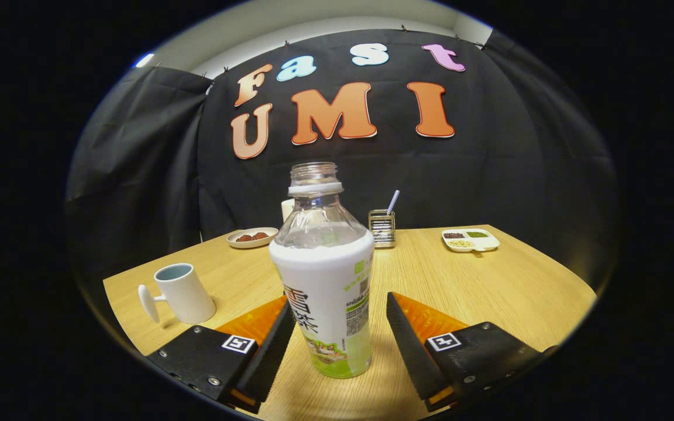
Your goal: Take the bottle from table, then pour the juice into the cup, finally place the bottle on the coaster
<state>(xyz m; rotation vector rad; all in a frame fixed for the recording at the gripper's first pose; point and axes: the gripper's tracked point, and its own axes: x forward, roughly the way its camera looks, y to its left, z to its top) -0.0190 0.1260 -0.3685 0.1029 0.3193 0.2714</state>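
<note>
The bottle point(324, 275) stands upright on the wooden table point(489, 292) in the lower centre of the frame, between the two fingers of the gripper point(340, 327). Its cap is off, so the clear threaded neck is open at the top. The upper part is transparent; below the shoulder a white and green label wraps the body, printed with large dark characters down the left side, a small square code and fine print on the right, and a green picture near the base. The fine print is too small to make out.

The jaws stand wide, one on each side of the bottle. The left finger point(270, 351) lies right against the label or just beside it; I cannot tell which. The right finger point(410, 345) is clearly apart from the bottle, with bare table showing in the gap. Each finger block carries a small square black-and-white marker.

At lower left of the frame, left of the left finger, a white cup point(182, 292) sits on the table with its handle pointing left; its inside looks pale blue. Beyond the bottle, toward the back edge of the table, a small plate point(251, 237) holds dark red pieces at centre left, a wire holder point(382, 227) with a striped straw point(393, 201) stands just right of the bottle's shoulder, and a divided white tray point(470, 240) with dark, green and pale fillings lies at centre right
</note>
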